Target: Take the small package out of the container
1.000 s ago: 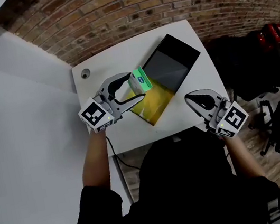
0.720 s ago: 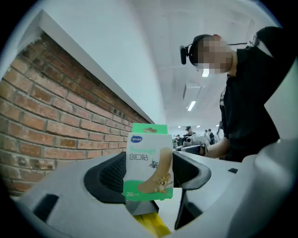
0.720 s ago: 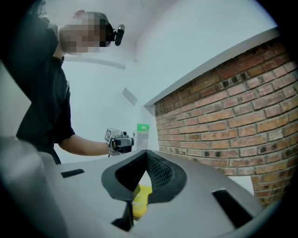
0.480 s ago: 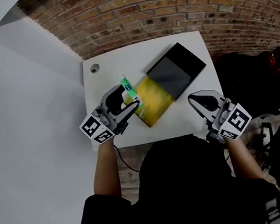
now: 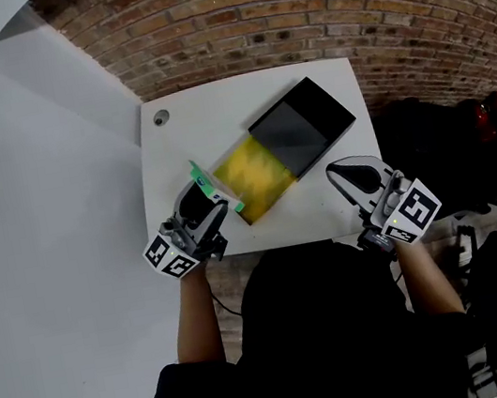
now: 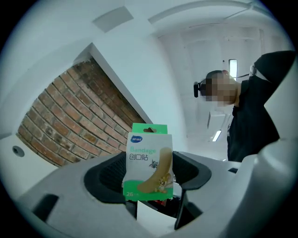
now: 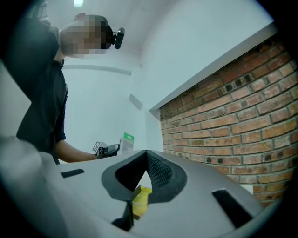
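Firmly clamps package (image 6: 148, 160) between left gripper (image 5: 214, 198) jaws, upright, just beside yellow container (image 5: 254, 173); holds right gripper (image 5: 348, 172) jaws together, empty, over table (image 5: 216, 123) edge.

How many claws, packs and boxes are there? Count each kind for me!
Grey claws: 2 (left claw, right claw)
Green-and-white bandage package: 1
Yellow flat container with black lid: 1
Total: 4
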Available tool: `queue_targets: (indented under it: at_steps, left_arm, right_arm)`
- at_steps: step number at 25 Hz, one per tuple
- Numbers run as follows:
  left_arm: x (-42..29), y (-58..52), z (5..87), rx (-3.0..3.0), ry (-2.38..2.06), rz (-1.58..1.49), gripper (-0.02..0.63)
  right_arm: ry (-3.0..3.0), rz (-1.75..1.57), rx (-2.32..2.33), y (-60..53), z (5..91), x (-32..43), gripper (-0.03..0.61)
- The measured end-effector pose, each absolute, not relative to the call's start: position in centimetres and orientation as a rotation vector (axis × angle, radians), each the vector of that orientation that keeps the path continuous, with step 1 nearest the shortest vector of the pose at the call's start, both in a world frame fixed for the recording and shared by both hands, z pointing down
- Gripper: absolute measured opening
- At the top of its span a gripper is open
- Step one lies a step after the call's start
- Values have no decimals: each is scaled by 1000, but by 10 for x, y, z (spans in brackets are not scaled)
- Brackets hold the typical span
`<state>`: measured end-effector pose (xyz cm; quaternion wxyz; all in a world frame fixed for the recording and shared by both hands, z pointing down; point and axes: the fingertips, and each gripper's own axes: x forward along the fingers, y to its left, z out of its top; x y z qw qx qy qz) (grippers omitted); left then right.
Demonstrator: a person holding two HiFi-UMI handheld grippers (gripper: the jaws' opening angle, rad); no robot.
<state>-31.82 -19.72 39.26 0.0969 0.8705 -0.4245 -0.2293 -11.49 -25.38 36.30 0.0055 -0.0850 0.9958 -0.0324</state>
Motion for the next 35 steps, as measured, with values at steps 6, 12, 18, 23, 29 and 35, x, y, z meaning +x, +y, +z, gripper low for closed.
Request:
queue_targets:
  at_steps: [6,12,18,23,29,35]
  left_arm:
    - [-298,-182,400,2523,-1311,-702,319]
    - [-287,-176,406,2503,-1326,-681,320]
    - [-281,-171,401,2504,-1341,-689,319]
    - [-273,-167,401,2502,-1333,-687,319]
    - [-267,-163,400,2500,-1315,-708,321]
    - [-256,-163,397,2517,-1297,-680,321]
  right_arm:
    - [3115,-119,-218,-256,365,-108,6]
    - [3121,-129,-172,-257,368,-103,6]
    - [3135,-141,-135,-253,374,-101,6]
    - [3141,-138,-120,-252,375,-96,6]
    - [3148,-116,-51,-244,377,-94,5]
    - [3134,-113,-23,-243,374,-87,5]
